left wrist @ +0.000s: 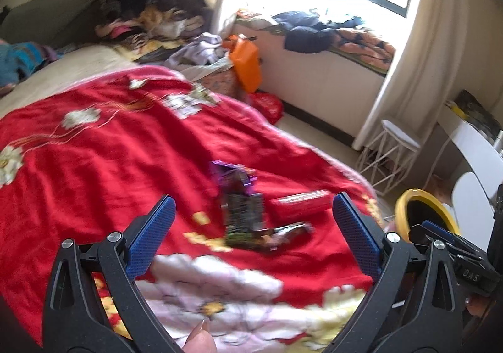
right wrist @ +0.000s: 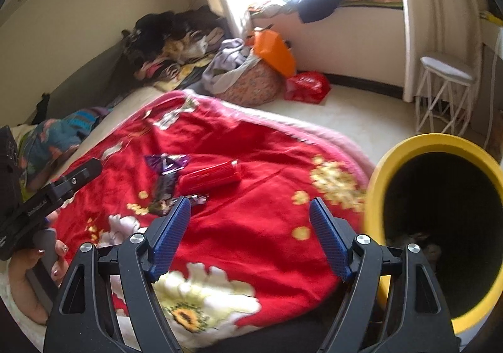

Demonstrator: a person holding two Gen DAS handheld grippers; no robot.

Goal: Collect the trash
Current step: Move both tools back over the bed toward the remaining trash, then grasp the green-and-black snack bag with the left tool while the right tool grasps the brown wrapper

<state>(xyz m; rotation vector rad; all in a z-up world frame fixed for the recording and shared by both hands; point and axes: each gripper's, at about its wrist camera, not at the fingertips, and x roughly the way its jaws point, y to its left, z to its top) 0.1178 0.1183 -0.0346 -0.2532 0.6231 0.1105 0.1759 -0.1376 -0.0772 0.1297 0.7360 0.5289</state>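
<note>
Both grippers hang over a bed w/ red floral blanket (left wrist: pixel 94 164). Left gripper (left wrist: pixel 251 227) spread wide, nothing btwn its blue pads; right gripper (right wrist: pixel 250 227) likewise released, empty. Just beyond left gripper's tips lie the trash items: dark snack wrapper (left wrist: pixel 243 217), red cylindrical pack (left wrist: pixel 300 203) to its right, purple wrapper (left wrist: pixel 231 173) a bit farther. In right-wrist view they sit far-left of the tips. Yellow-rimmed bin (right wrist: pixel 440 227) stands near right, off the bed's edge.

Black claw (right wrist: pixel 250 214), blue pads (right wrist: pixel 169 239), painted nails.
</note>
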